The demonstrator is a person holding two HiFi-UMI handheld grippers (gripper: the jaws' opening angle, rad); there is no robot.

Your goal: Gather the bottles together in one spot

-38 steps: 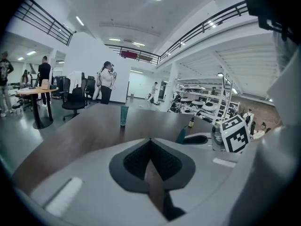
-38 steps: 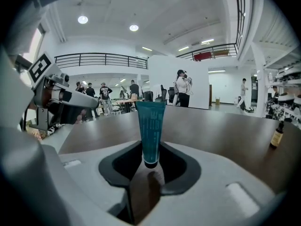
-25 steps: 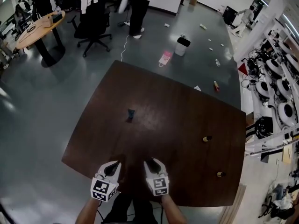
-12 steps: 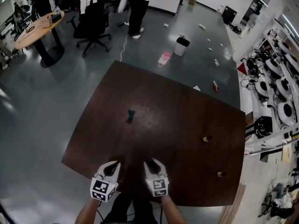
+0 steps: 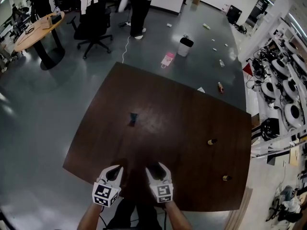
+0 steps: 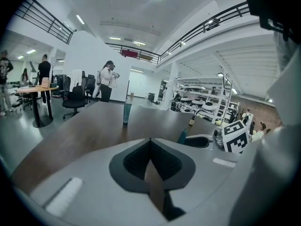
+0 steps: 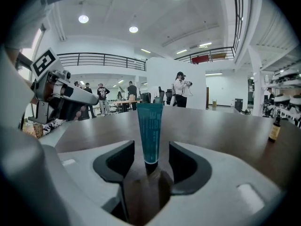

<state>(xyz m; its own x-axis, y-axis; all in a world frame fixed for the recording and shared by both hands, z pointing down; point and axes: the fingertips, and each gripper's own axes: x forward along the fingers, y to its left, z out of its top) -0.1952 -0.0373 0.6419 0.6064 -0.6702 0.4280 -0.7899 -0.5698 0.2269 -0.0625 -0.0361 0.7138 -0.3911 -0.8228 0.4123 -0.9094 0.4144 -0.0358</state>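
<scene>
Teal tube (image 7: 149, 132) standing far up the dark bench (image 5: 168, 104).
Right claw (image 5: 154, 167) just opening wide, holding nothing; left claw (image 6: 150, 142) sitting pressed together.

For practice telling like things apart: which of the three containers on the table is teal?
The tall tube, standing alone left of centre; the farther small bottle and nearer small bottle are dark brown.

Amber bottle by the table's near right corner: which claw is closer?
Right. The amber bottle lies off to the right of the right claw. The left claw sits farther left, on the right claw's other side.
</scene>
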